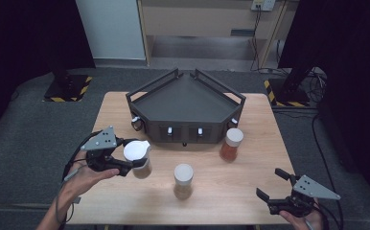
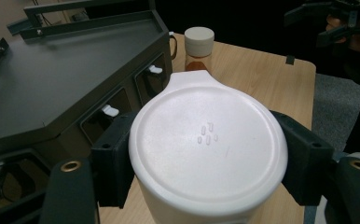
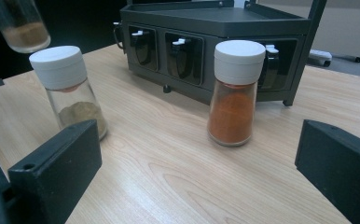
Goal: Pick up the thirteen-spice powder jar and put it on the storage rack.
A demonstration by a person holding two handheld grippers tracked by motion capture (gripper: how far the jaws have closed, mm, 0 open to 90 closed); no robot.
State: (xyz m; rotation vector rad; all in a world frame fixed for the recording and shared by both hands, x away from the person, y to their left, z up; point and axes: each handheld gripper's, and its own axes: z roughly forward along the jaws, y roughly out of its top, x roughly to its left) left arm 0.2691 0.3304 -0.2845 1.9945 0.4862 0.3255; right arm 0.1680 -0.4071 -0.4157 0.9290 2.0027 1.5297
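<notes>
While the wooden table [image 1: 125, 201] carried everything in the scene, the dark rack [image 1: 185, 98] was the biggest thing on it, standing at the twelve o'clock edge with its flat top bare and a row of clip-fitted slots along the front face, most likely there to receive jars. Three spice jars came next in size. The one in hand, a white-capped jar [image 1: 138, 158] with a tan powder, sat at about nine o'clock from the table's middle, and judging from the right gripper view it was lifted clear of the wood, just in front of the rack's left slots. The left gripper [image 1: 134, 164] pinched it just below the cap, one black pad on either side, a grip that probably kept the body upright and the cap free for seating it in a slot. A second jar [image 1: 183, 180] of pale powder stood at the centre, and the orange-powder jar [image 1: 231, 144] stood at two o'clock, close to the rack's right corner, both untouched and well apart from each other. The right gripper [image 1: 271, 185] rested low at five o'clock, jaws spread wide and holding nothing, seemingly kept clear and facing the two standing jars.
</notes>
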